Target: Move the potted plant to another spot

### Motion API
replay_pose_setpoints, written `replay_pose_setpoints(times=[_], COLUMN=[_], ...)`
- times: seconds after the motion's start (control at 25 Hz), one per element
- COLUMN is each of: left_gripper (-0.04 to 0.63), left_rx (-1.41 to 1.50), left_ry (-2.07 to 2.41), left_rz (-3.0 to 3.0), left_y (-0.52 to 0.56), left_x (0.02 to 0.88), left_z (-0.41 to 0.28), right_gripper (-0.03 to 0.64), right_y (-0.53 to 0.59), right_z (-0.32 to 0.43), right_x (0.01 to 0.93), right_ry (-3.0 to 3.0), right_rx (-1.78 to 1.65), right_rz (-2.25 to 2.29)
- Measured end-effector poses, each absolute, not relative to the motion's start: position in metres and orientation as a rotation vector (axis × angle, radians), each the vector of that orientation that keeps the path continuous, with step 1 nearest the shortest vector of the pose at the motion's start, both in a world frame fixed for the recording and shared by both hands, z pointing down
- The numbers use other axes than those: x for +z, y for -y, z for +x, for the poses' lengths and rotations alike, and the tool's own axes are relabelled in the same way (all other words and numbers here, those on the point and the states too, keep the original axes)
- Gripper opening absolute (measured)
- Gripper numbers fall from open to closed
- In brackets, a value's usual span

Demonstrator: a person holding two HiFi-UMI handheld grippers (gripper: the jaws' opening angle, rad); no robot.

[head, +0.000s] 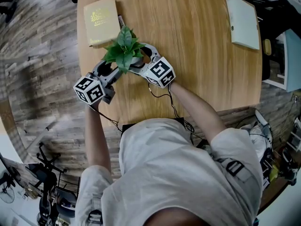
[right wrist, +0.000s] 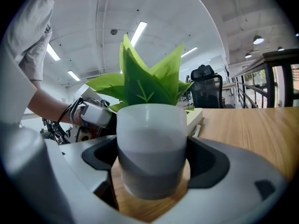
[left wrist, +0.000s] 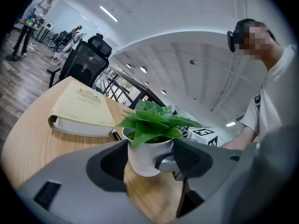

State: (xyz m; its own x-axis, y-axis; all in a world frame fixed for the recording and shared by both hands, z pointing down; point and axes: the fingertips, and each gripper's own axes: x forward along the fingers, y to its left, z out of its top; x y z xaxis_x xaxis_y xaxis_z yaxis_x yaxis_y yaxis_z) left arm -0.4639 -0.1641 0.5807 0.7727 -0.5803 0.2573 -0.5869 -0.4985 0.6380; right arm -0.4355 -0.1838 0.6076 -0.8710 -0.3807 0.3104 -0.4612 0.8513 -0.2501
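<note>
Wooden desk (head: 202,69) carries the potted plant (right wrist: 150,139), likely light, smooth-walled and breakable. The right gripper (right wrist: 152,171) clamps the pot's sides, the best hold; the left gripper (left wrist: 149,155) gapes wide around it.

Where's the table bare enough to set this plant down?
Widest bare stretch: the table middle, between the potted plant and the white pad at the far right corner. The near edge there is also free. Crowded: the far left, where the book and a pen lie just behind the potted plant.
</note>
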Motion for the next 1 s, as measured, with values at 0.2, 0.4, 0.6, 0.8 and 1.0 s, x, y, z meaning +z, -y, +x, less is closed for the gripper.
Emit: replay_pose_setpoints(times=[0.2,0.4,0.6,0.8,1.0], left_gripper=[0.318,0.318,0.318,0.318,0.318], left_rx=[0.081,0.132,0.158,0.189,0.2], left_ry=[0.883,0.9,0.914,0.893,0.893], left_rz=[2.261,2.272,2.284,2.299,2.275], left_y=[0.164,0.161,0.156,0.149,0.142], left_x=[0.581,0.585,0.589,0.591,0.598], left_z=[-0.465,-0.469,-0.47,-0.465,-0.465], right_gripper=[0.459,0.459,0.461,0.463,0.477], right_y=[0.184,0.182,0.177,0.173,0.175], right_z=[-0.439,-0.445,-0.449,-0.445,-0.443], right_x=[0.617,0.635,0.64,0.65,0.653], right_ry=[2.738,2.674,2.646,2.591,2.549], right_rx=[0.393,0.349,0.305,0.266,0.242], right_rz=[0.603,0.56,0.533,0.52,0.539])
